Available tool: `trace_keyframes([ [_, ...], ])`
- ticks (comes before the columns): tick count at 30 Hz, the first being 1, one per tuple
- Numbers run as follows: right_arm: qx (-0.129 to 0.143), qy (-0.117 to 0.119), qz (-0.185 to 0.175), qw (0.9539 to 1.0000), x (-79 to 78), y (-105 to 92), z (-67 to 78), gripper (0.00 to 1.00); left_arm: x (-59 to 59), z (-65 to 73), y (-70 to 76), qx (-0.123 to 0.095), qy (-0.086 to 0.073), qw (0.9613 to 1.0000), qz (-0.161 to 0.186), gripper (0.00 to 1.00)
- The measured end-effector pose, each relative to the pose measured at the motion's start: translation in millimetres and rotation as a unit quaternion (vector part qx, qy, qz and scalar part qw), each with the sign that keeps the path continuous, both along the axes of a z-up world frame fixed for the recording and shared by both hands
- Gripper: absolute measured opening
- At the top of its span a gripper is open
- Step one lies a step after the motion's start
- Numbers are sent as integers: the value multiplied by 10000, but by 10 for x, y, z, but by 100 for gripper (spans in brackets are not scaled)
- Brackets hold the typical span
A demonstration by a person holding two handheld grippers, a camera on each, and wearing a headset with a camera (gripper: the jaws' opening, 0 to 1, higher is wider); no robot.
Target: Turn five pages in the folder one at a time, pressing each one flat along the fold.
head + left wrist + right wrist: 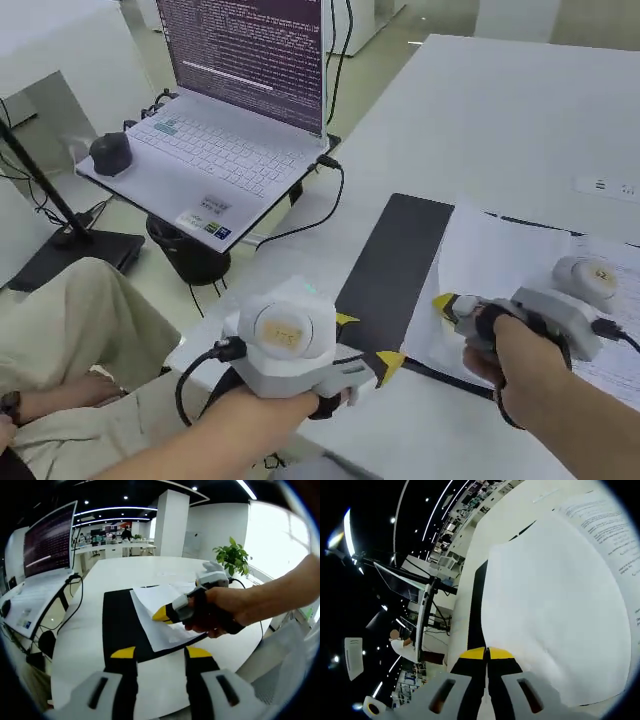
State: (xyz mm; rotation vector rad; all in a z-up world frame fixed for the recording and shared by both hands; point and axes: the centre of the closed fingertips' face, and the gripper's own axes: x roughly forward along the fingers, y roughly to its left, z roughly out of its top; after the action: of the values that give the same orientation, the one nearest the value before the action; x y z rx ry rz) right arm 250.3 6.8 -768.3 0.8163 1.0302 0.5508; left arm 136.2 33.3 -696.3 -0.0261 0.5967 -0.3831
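Over the open folder (400, 235), one page lifted
Right gripper (444, 303) looks pinched shut on the page (485, 255) at its near-left edge. The black cover (385, 290) lies to its left, fold running front-to-back. Left gripper (368, 342) hovers nearer that cover, jaws apart.

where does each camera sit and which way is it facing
Head view: on the person's head, looking down at the folder; left hand, right hand, left gripper, right gripper show.
Left gripper view: on the left gripper, facing over its open fingers at the right gripper.
Right gripper view: on the right gripper, facing past its shut fingers along the page.
Head and left gripper views share the laptop.
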Motion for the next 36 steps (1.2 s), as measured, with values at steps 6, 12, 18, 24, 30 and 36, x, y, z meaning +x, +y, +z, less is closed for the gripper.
trace_keyframes([
  [6,12,176,-197,9996,18,16,-148,0,-24,-105,-43,45,115,9999,-72,36],
  [12,413,58,-13,9991,-7,51,-61,8,26,-195,-137,125,183,9996,-192,35],
  [18,1013,-114,187,9946,-35,19,198,16,151,-255,-252,172,197,9992,-315,34],
  [24,1145,-195,139,9931,108,-312,276,13,386,-352,-463,223,142,9987,-425,33],
  [30,1176,-158,-4,9929,254,-667,291,11,600,-517,-596,330,141,9983,-449,31],
  [36,1090,-165,-197,9937,453,-935,253,7,744,-751,-586,596,258,9972,-374,31],
])
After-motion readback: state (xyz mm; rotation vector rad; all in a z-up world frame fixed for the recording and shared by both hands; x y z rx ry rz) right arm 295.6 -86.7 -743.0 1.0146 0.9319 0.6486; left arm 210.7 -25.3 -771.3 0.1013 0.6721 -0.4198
